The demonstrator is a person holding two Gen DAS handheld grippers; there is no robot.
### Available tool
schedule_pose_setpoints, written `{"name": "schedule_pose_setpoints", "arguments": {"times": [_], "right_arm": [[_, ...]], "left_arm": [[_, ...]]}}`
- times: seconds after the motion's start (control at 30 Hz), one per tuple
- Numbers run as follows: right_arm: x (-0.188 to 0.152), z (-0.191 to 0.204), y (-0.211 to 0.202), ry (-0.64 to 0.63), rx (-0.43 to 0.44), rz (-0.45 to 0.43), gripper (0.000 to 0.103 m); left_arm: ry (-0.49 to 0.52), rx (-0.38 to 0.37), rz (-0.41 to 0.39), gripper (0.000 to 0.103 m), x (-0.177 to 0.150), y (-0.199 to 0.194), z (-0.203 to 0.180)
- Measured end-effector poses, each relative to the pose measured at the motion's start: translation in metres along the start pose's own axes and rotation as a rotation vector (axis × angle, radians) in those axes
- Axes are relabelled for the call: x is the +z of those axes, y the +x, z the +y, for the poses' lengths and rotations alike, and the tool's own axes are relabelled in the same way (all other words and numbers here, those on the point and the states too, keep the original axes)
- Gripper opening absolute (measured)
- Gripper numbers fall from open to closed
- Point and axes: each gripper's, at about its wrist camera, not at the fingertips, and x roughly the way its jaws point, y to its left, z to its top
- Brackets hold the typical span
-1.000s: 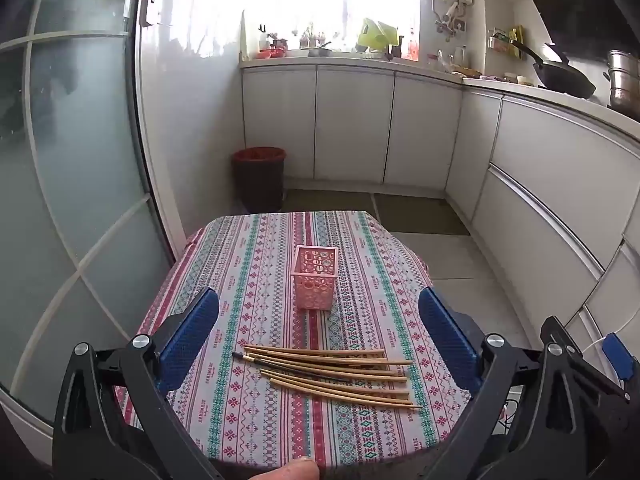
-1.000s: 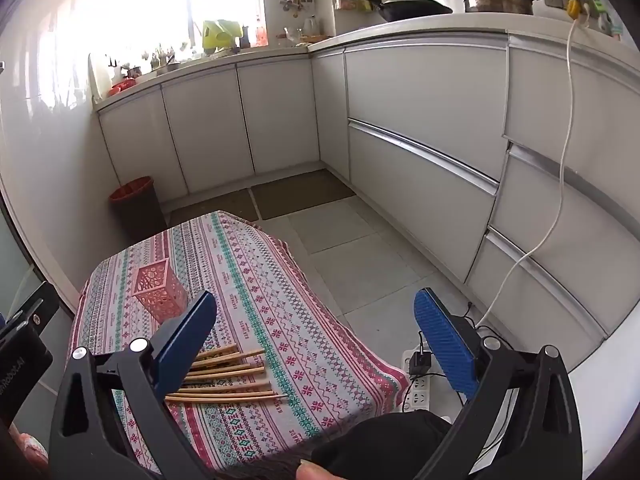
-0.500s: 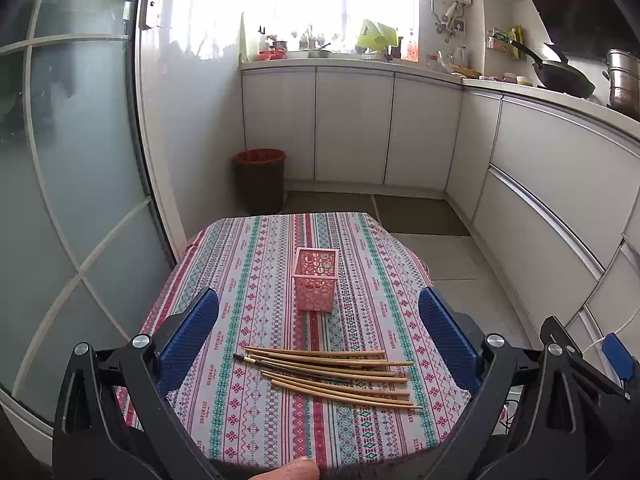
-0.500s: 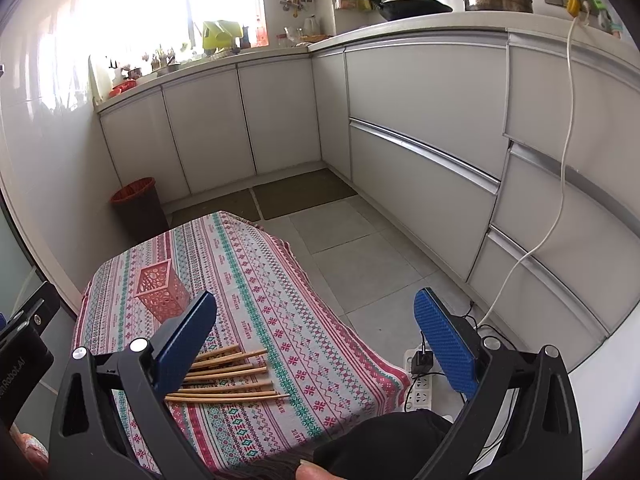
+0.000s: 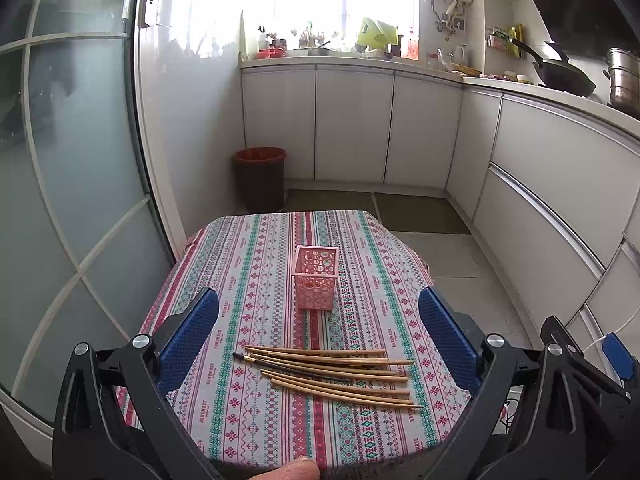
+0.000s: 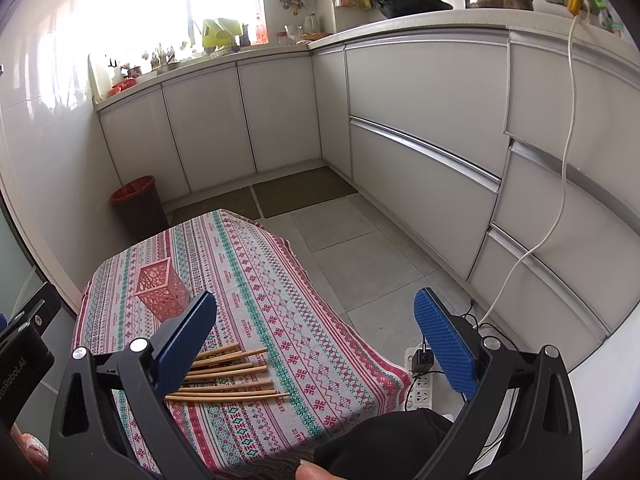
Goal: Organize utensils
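Nothing has been sorted yet: the chopsticks [image 5: 328,376] lie loose between the wide-open, empty jaws of the left gripper [image 5: 319,332], the pink holder [image 5: 315,278] just beyond them unfilled. The right gripper [image 6: 316,336] is likewise spread wide and empty.

"HANDMADE" repeated on tablecloth [image 5: 240,280], "Robot.AI" on left tongs [image 6: 16,364]

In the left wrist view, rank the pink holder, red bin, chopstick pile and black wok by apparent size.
1. Chopstick pile, widest spread, though nearest the camera.
2. Red bin.
3. Pink holder.
4. Black wok, farthest, so unsure.
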Motion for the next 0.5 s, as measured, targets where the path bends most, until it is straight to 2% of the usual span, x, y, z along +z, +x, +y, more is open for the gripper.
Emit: {"name": "schedule_pose_setpoints", "arguments": {"times": [0.3, 0.5], "right_arm": [[-0.0003, -0.0001, 0.0019, 0.006, 0.007, 0.01, 0.096], [0.0, 0.0009, 0.0027, -0.009, -0.003, 0.029, 0.096]], "left_arm": [[0.002, 0.003, -0.002, 0.096, -0.0005, 0.0002, -0.0007], [-0.013, -0.008, 0.045, 0.096, -0.0065, 0.0082, 0.0004]]}}
